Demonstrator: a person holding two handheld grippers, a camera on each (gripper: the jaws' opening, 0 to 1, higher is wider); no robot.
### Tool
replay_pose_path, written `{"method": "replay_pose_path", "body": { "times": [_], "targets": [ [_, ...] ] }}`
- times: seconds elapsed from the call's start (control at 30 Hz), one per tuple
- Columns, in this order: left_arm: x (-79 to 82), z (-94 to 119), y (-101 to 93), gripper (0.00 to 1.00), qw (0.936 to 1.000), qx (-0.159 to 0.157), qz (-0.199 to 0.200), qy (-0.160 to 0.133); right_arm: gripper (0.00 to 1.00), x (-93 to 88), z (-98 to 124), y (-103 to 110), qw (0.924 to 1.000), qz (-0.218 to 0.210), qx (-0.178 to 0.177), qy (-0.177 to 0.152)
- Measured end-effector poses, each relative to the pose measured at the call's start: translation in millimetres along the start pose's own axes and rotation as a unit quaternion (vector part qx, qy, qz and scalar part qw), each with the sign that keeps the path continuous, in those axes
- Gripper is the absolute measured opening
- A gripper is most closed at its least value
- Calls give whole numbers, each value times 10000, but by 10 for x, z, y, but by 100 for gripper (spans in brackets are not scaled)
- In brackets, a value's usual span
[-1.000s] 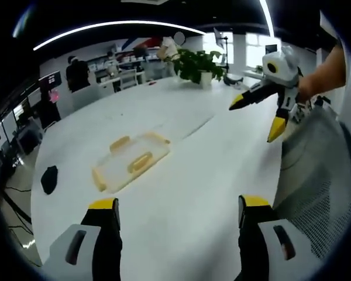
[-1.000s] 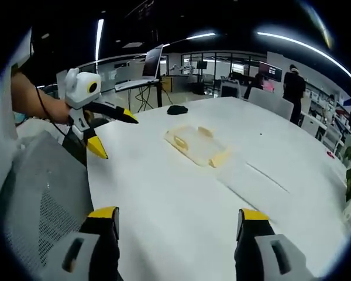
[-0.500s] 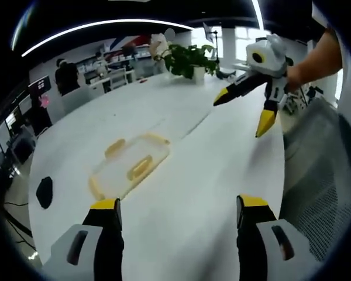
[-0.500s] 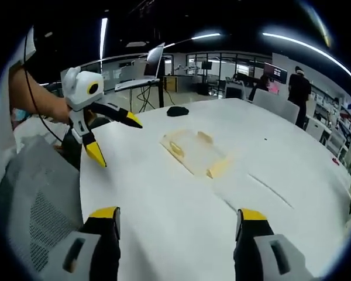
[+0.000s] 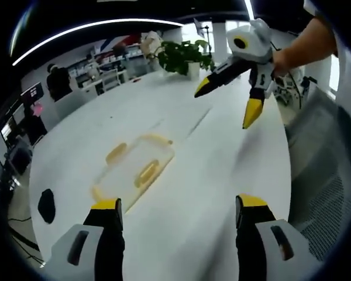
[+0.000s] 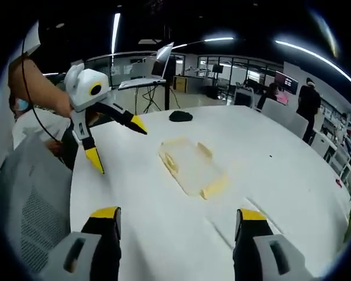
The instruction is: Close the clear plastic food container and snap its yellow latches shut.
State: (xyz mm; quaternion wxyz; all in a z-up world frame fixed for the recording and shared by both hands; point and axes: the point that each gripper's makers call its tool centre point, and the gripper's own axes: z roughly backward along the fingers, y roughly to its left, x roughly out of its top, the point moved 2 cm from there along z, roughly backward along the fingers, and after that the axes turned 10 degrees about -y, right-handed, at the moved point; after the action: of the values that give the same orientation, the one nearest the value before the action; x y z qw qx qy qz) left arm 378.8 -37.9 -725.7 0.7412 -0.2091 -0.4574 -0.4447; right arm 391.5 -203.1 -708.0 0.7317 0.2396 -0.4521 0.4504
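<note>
1. Open-plan office in the background, ceiling light strips overhead, desks and standing people at far edges; potted plant (image 5: pixel 184 55) at top centre of the left gripper view.
2. Large white table (image 5: pixel 222 175), spanning the middle of both views; small dark object (image 5: pixel 46 205) at lower left of the left gripper view.
3. Clear plastic food container (image 5: pixel 134 170), flat on the table, left of centre in the left gripper view, long axis running lower left to upper right; at centre in the right gripper view (image 6: pixel 190 167), lid seemingly on, yellow latches (image 6: pixel 213 187) along edges, apparently not pressed down.
4. Left gripper (image 5: pixel 172 211), jaws wide apart, empty, container ahead and left; judged the nearer tool.
5. Right gripper (image 6: pixel 175 219), jaws wide apart, empty, container straight ahead, well apart.
</note>
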Motion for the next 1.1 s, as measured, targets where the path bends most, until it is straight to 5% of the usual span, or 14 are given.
{"method": "replay_pose_path", "body": {
  "times": [0.53,1.1],
  "targets": [
    [-48,-60,309,75,9991,-194,-331,191,77,151,-239,-139,9976,405,554,99],
    [-187,-130,556,73,9963,-419,-584,474,72,119,-483,-279,9921,767,911,384]
  ]
}}
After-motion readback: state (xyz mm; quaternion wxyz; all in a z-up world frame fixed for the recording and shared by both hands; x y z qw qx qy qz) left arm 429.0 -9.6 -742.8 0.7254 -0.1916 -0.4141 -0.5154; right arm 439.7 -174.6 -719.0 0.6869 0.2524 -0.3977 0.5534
